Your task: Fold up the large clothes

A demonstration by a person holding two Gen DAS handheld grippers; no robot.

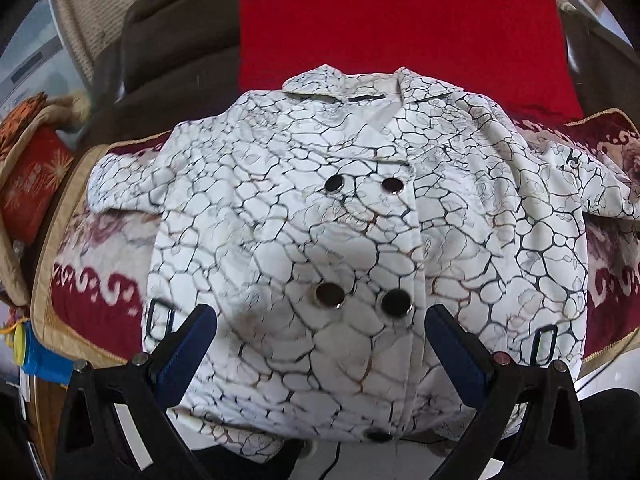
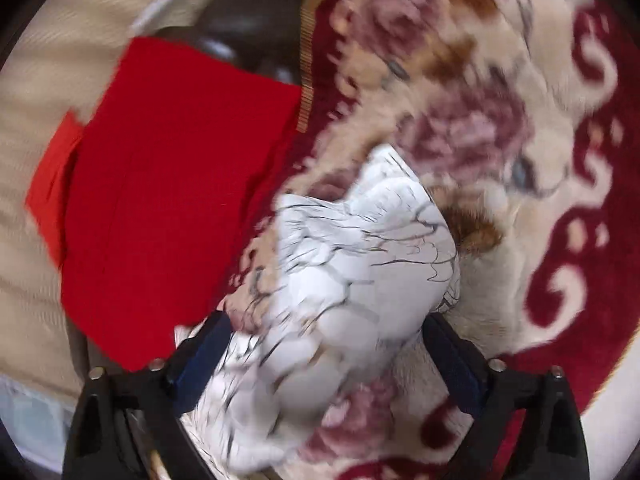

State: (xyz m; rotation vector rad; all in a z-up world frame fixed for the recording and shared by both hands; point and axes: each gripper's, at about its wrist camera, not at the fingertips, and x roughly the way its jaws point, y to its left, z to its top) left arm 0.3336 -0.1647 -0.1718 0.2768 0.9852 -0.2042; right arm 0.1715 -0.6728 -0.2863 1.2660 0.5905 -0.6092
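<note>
A white jacket (image 1: pixel 344 240) with a black crackle print and round dark buttons lies front up on a red and cream floral blanket (image 1: pixel 96 288). Its collar points away and both sleeves are spread to the sides. My left gripper (image 1: pixel 320 328) is open above the jacket's lower front, holding nothing. In the blurred right wrist view, my right gripper (image 2: pixel 324 340) is open, its jaws on either side of the end of one jacket sleeve (image 2: pixel 352 272) on the blanket (image 2: pixel 520 160).
A red folded garment (image 1: pixel 400 20) lies beyond the collar, also seen in the right wrist view (image 2: pixel 172 200). A brown sofa back (image 1: pixel 180 32) is behind. A red patterned cushion (image 1: pixel 32 184) and a blue and yellow object (image 1: pixel 36 356) sit at the left.
</note>
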